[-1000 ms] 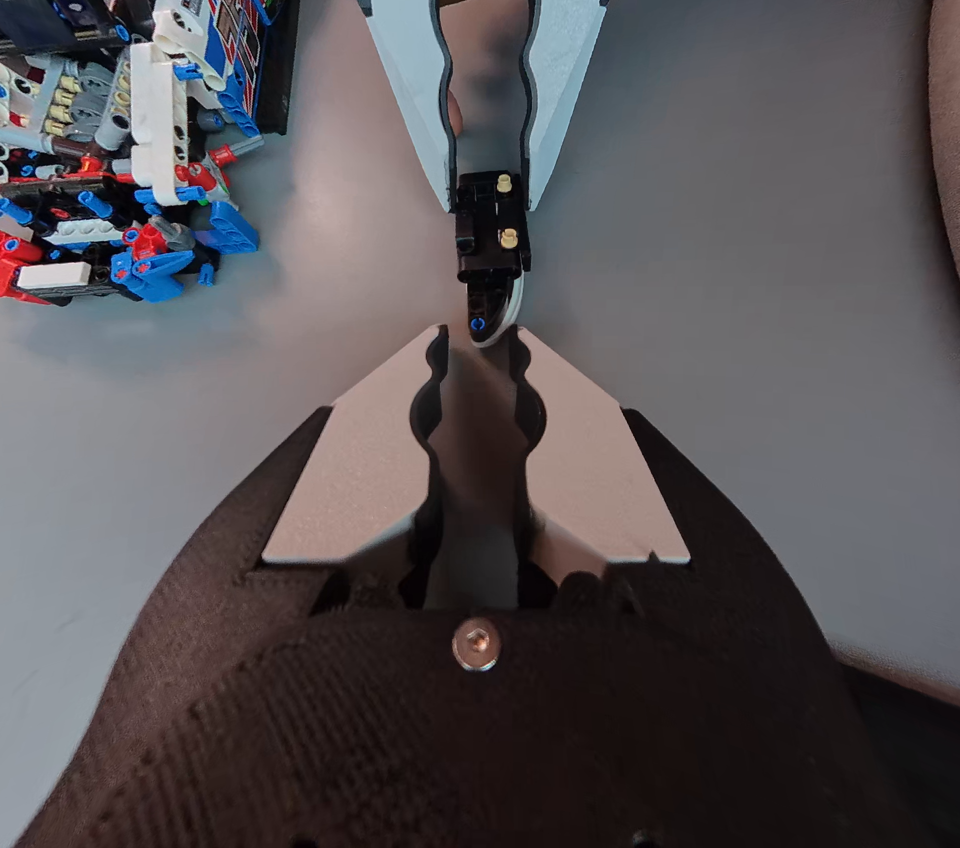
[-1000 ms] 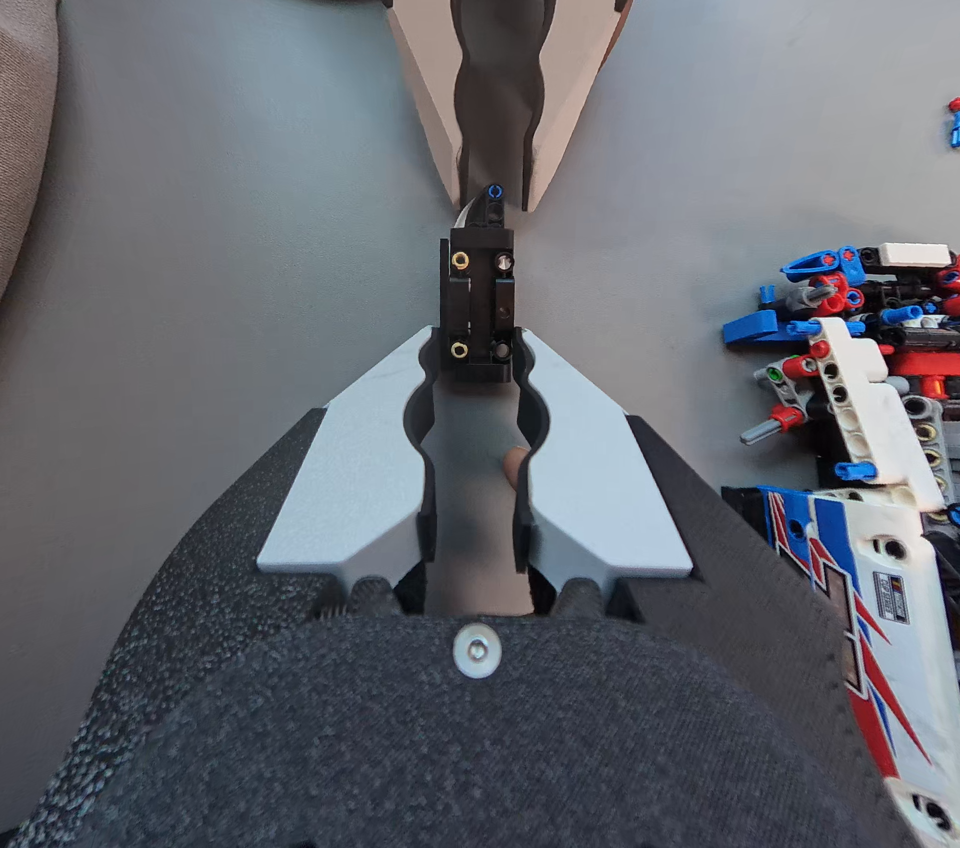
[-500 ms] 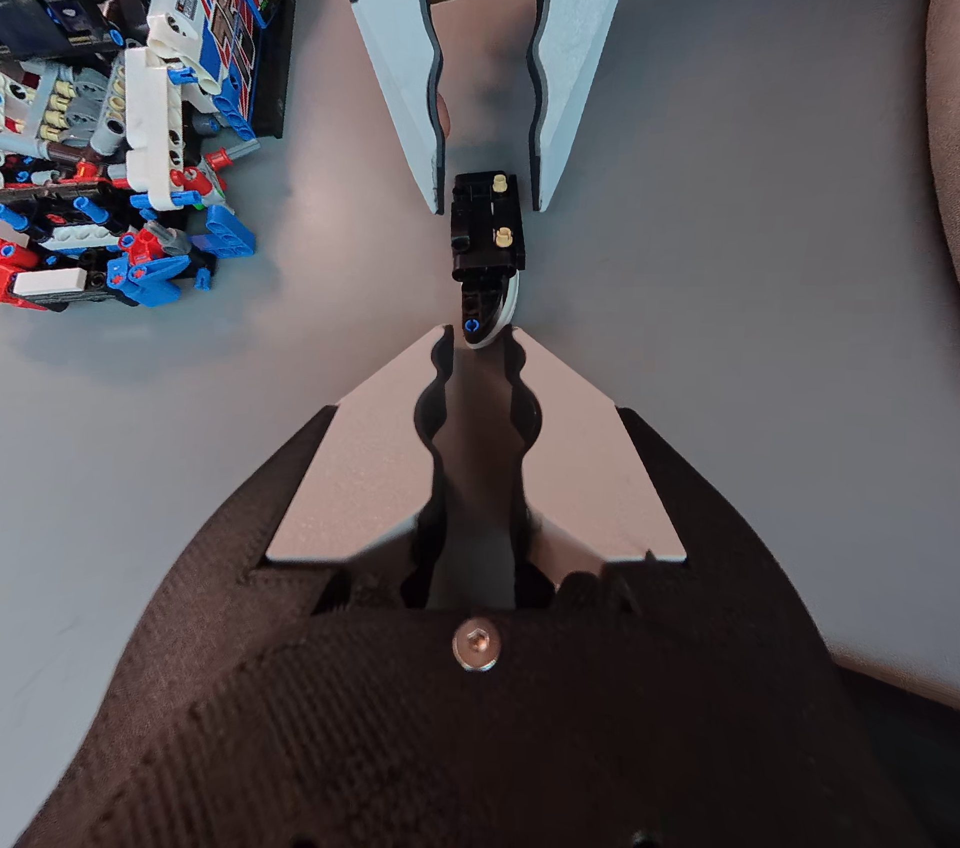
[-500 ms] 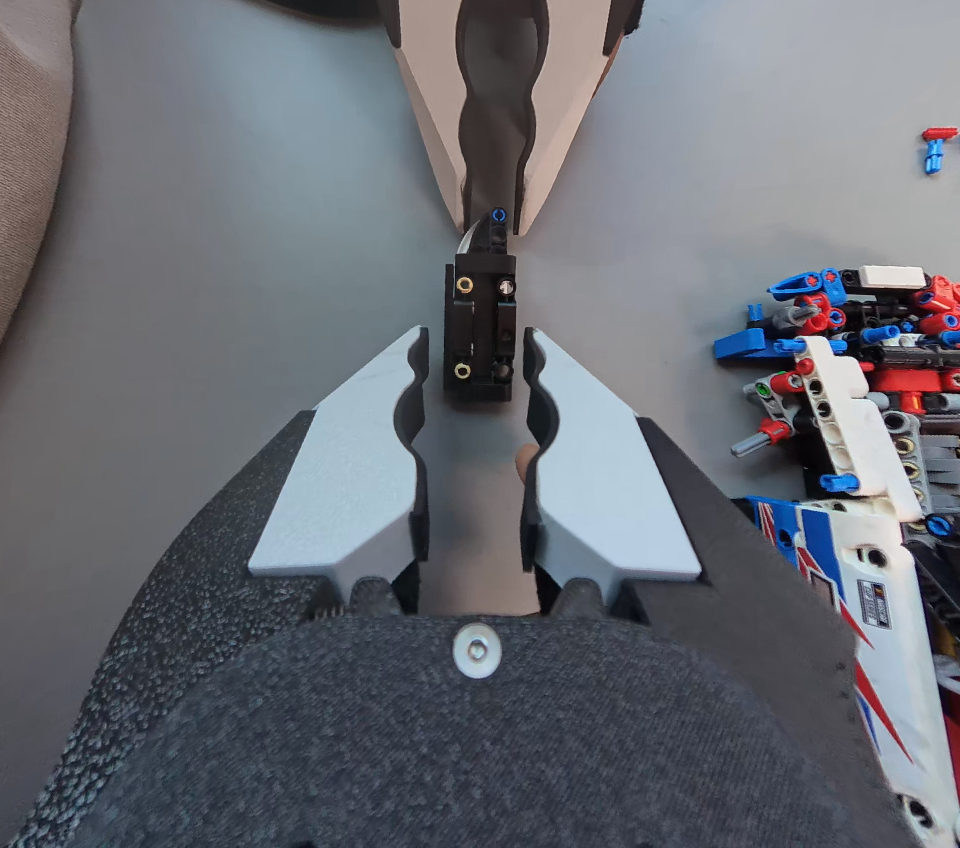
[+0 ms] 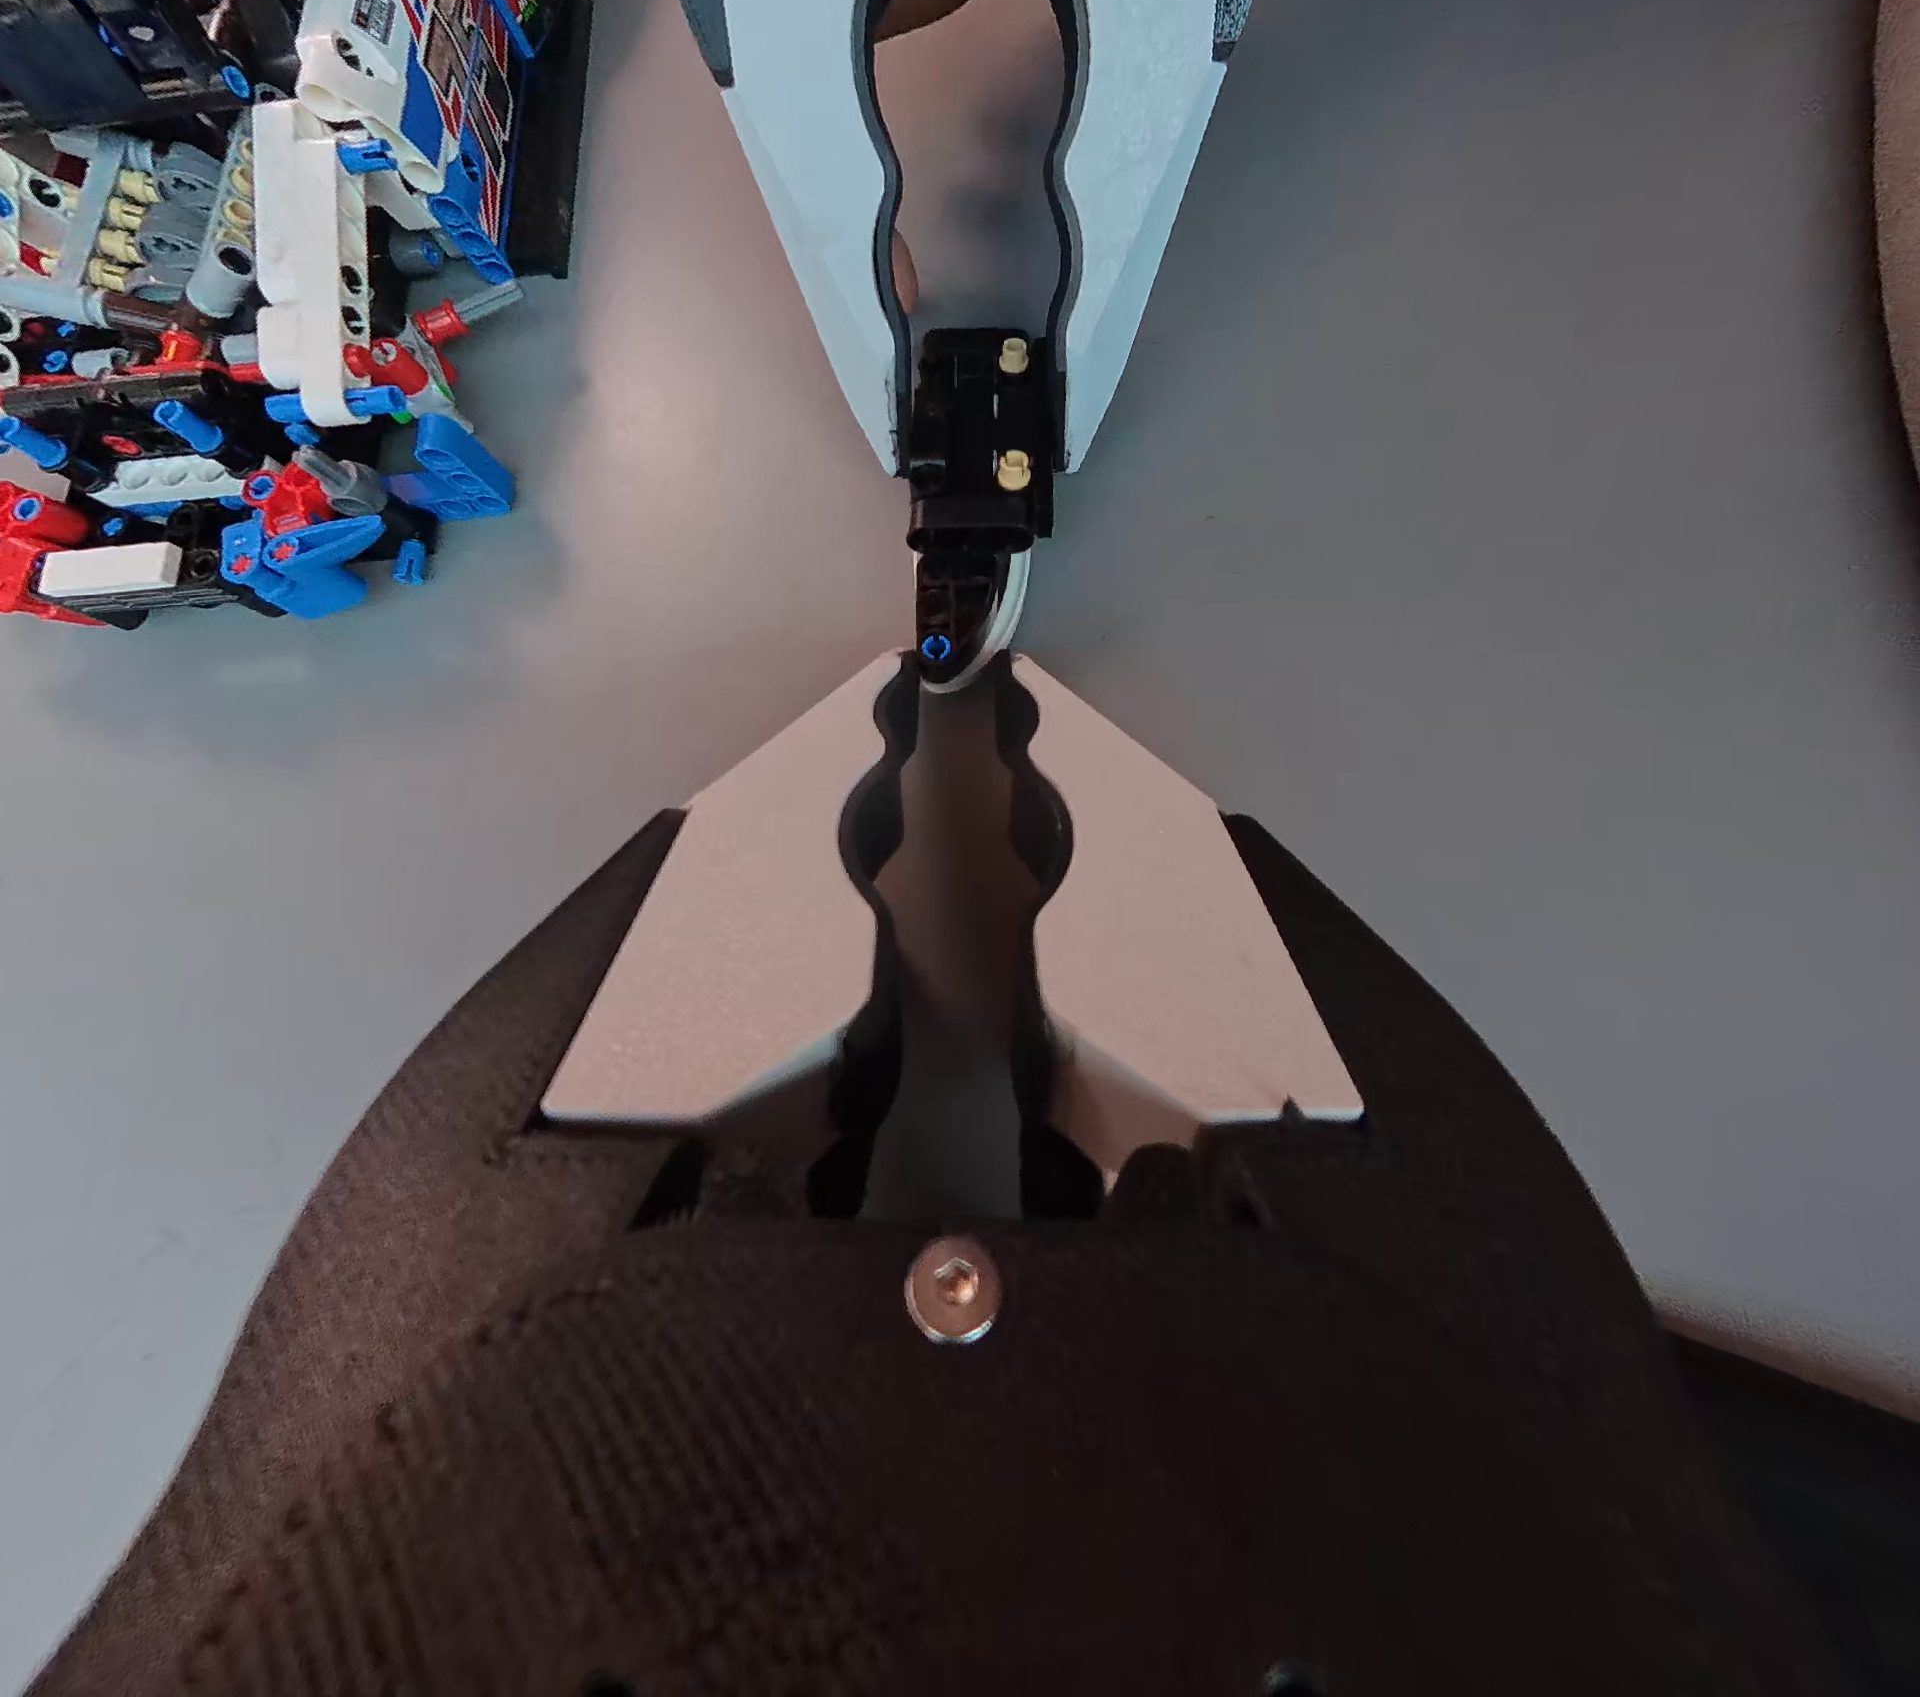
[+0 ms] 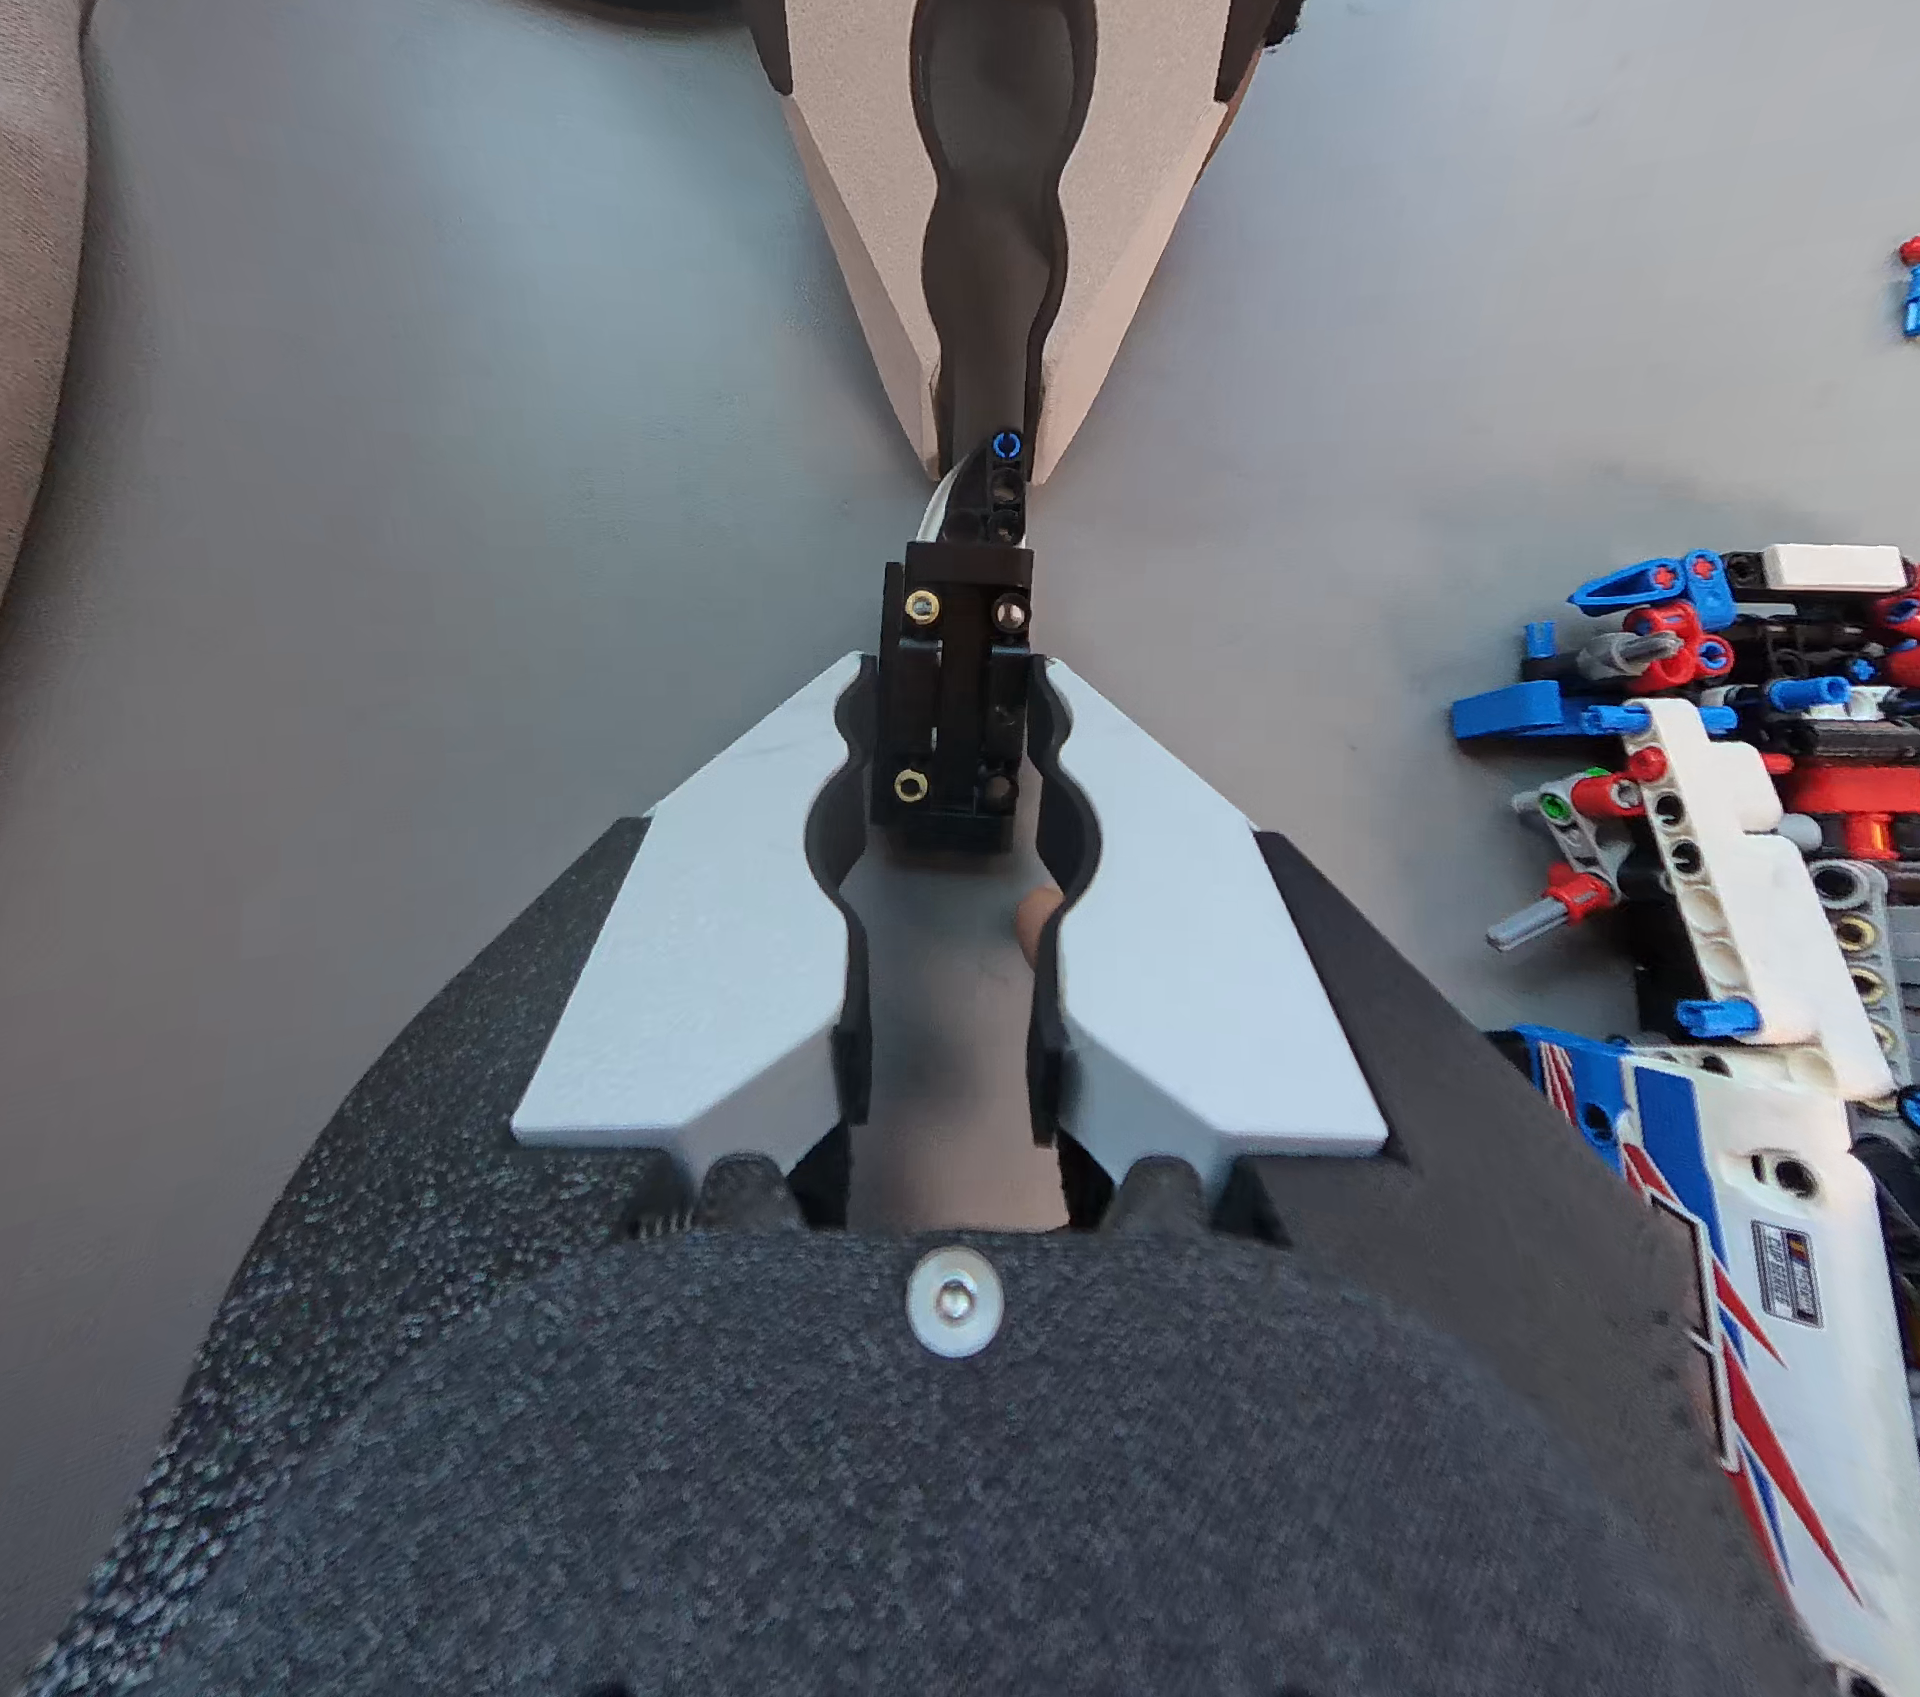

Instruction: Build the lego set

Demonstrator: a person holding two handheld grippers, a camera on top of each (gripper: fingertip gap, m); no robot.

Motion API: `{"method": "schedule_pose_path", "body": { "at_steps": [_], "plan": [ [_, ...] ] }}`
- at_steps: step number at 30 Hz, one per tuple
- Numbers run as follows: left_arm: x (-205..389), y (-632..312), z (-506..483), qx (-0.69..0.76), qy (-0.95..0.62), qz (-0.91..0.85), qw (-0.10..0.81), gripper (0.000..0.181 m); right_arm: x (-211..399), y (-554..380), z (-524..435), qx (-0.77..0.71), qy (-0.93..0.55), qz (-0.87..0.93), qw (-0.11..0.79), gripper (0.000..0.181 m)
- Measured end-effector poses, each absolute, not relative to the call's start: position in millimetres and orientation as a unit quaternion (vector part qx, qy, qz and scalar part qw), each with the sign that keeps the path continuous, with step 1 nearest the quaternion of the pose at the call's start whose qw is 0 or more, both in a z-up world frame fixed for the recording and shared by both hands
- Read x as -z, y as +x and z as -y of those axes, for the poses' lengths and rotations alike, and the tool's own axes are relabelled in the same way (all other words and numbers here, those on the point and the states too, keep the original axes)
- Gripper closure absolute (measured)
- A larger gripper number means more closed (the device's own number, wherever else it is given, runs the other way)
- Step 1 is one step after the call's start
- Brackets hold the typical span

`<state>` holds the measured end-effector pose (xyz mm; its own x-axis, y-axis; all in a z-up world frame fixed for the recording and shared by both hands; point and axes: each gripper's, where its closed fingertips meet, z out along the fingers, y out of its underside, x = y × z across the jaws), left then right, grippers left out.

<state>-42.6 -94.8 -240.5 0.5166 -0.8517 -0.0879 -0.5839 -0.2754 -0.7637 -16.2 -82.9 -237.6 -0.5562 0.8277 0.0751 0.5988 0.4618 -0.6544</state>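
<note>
A small black lego sub-assembly with tan pins, a blue pin and a white curved part hangs between my two grippers above the grey table. My left gripper, with tan fingers, is shut on its narrow end by the blue pin. My right gripper, with pale grey fingers, faces it and is shut on the black block. In the right wrist view the left gripper comes in from the top. In the left wrist view the right gripper comes in from the top.
The large red, white and blue lego model lies at the left of the left wrist view and also shows at the right of the right wrist view. A small loose red and blue part lies beyond it. A beige cushion borders the table.
Half a second ago my right gripper stood open around the black block. It has now shut on it again, farther along the block. My left gripper has kept its hold.
</note>
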Motion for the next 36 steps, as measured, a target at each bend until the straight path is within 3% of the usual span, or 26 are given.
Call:
{"method": "schedule_pose_path", "body": {
  "at_steps": [28,36],
  "plan": [
    [240.1,-40.8,92.7,0.168,-0.782,-0.454,0.392,0.163,227.9,-8.5,78.0,-0.288,-0.423,0.831,0.218,0.148],
    [238.9,-36.2,93.1,0.181,-0.785,-0.447,0.389,0.168,237.0,-11.0,80.9,-0.28,-0.426,0.833,0.213,0.157]
  ]
}}
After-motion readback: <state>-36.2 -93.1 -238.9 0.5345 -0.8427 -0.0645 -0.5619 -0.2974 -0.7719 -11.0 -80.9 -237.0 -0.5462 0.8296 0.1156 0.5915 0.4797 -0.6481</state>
